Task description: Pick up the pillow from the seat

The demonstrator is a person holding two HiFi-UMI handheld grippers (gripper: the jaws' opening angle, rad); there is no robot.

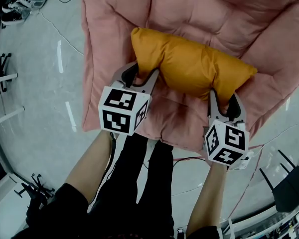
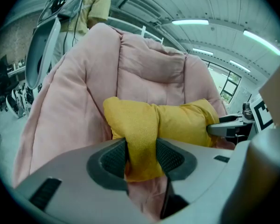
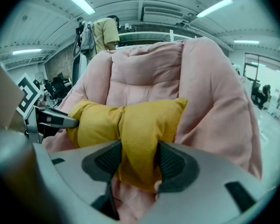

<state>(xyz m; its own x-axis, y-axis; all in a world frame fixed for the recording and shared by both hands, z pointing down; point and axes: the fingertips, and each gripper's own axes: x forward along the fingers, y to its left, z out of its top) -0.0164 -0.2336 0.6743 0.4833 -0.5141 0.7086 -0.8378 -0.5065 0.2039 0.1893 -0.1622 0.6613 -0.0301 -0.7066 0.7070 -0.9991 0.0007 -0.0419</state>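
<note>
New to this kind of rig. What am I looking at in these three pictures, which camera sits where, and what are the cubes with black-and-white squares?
No robot here: a person holds a two-fingered gripper in each hand. The head view looks down from a camera on the person's head: left gripper at its left, right gripper at its right. The marker cubes are parts of the grippers. The other two pictures come from cameras riding on each gripper, looking along its fingers. Below is a pink padded seat with a mustard-yellow pillow across it. Each gripper is shut on one end of the pillow, pinching the fabric between its fingers.
</note>
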